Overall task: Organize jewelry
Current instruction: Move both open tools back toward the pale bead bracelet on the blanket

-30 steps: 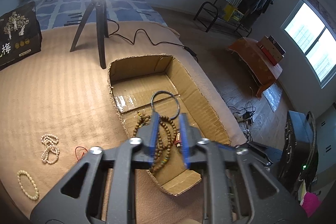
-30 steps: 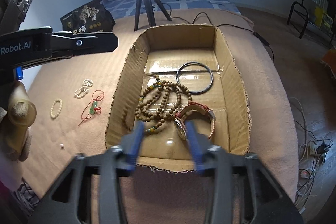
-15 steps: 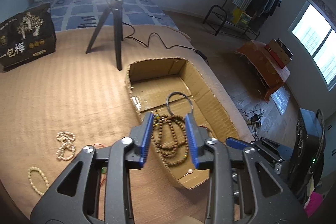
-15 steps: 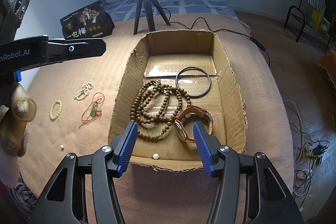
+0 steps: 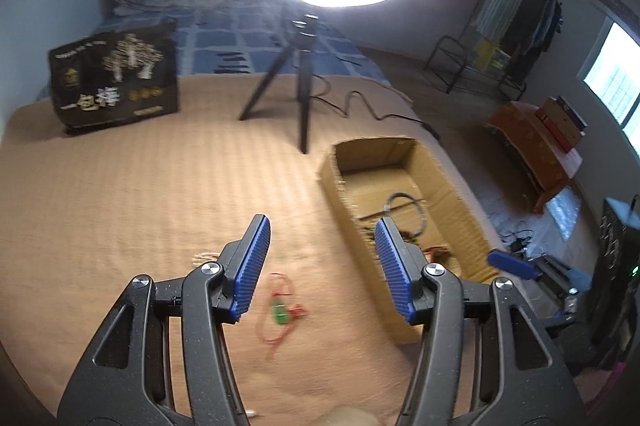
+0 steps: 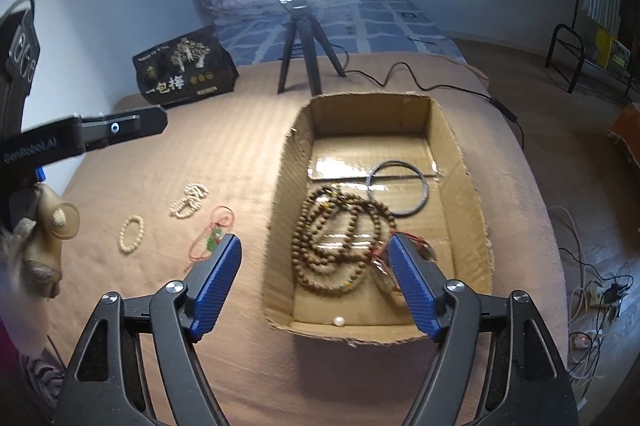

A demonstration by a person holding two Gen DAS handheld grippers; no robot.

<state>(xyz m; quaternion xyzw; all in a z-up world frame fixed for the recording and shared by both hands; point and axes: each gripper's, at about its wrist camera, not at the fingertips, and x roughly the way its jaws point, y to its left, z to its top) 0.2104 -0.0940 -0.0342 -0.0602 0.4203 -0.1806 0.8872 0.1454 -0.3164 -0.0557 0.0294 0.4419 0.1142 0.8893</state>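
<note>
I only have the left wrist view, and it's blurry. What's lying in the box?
Observer: Coiled brown beads on the box floor.
Operator: Anything small loose in there?
Observer: One pearl, against the near wall.
Operator: What's outside besides the red cord?
Observer: A white bracelet that your view misses, left of the cord.
</note>
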